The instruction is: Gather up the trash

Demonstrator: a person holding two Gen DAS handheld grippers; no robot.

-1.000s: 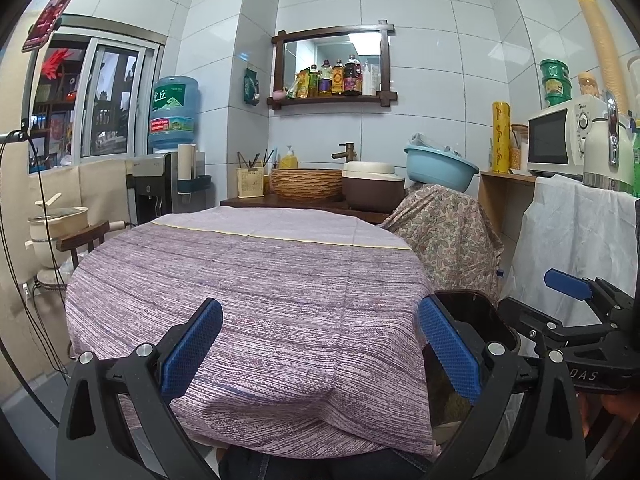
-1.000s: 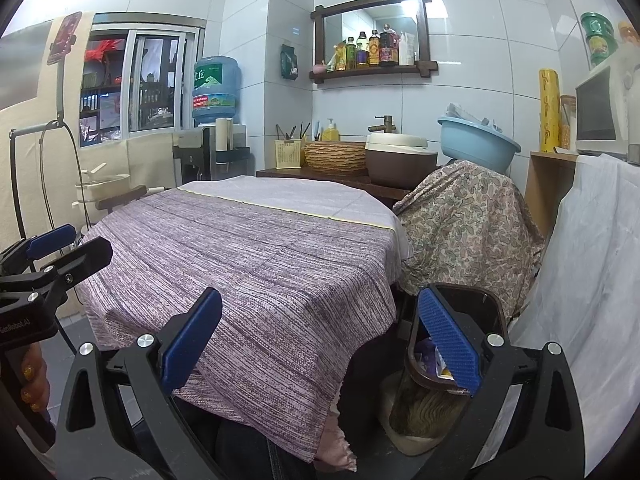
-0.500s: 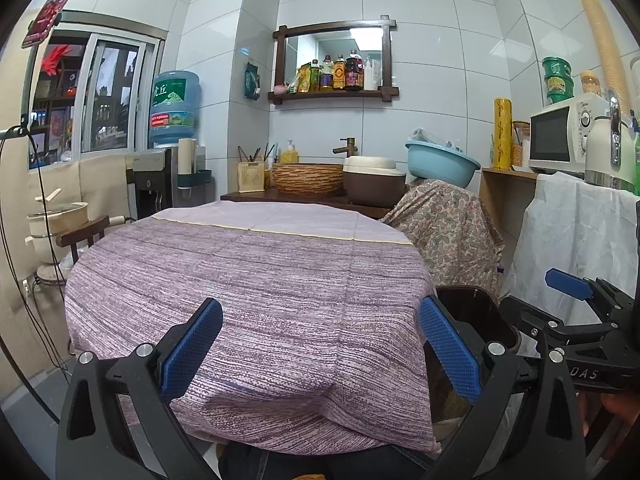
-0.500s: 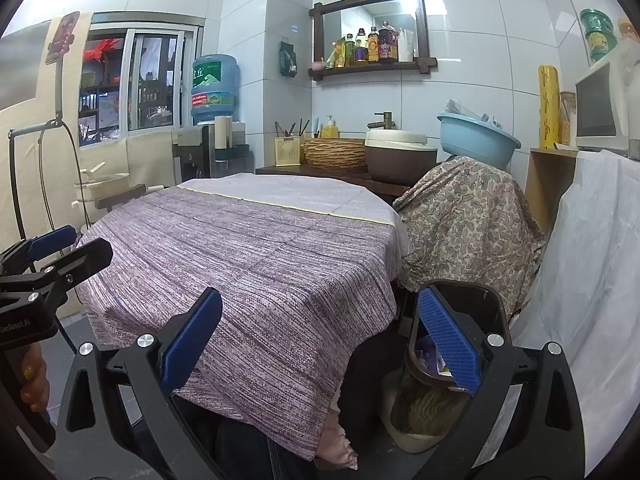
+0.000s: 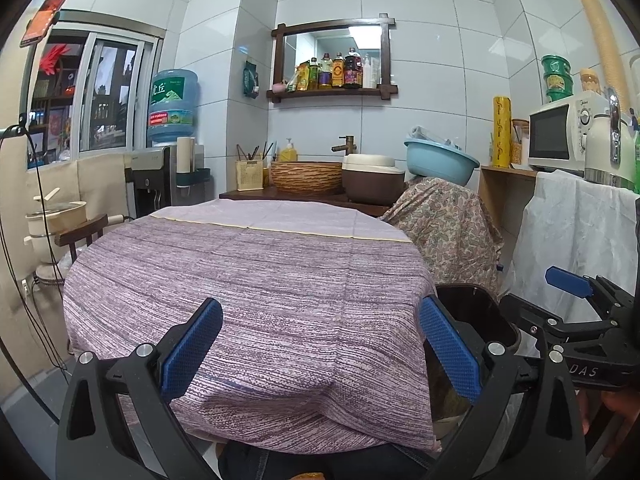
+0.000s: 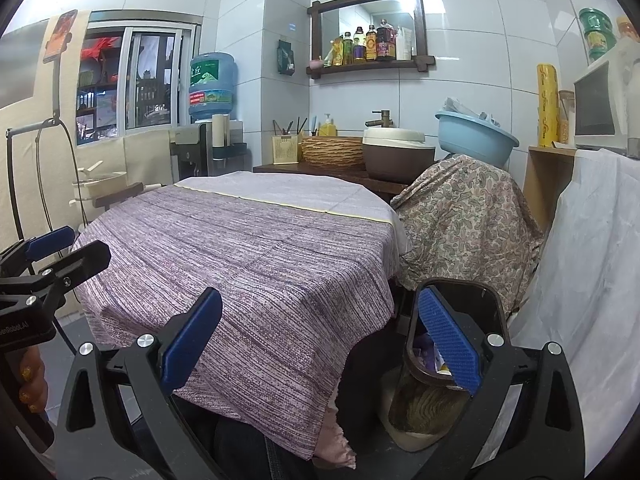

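Note:
My left gripper [image 5: 320, 354] is open and holds nothing; it hovers over the near edge of a round table under a purple striped cloth [image 5: 248, 280]. No loose trash shows on the cloth. A dark-rimmed trash bin [image 5: 476, 312] stands on the floor at the table's right. My right gripper [image 6: 320, 344] is also open and holds nothing, with its right finger in front of the bin [image 6: 464, 300]. Wrappers [image 6: 424, 354] lie inside the bin. Each gripper shows in the other's view: the right gripper [image 5: 560, 300] and the left gripper [image 6: 56, 252].
A paisley-covered object [image 6: 468, 216] stands behind the bin and a white sheet [image 6: 592, 264] hangs to its right. At the back are a counter with a basket [image 5: 306, 176], a pot and a blue basin [image 5: 440, 160]. A wooden chair [image 5: 80, 230] stands left of the table.
Almost nothing: the left wrist view has shifted very slightly, and both grippers stay open and in place.

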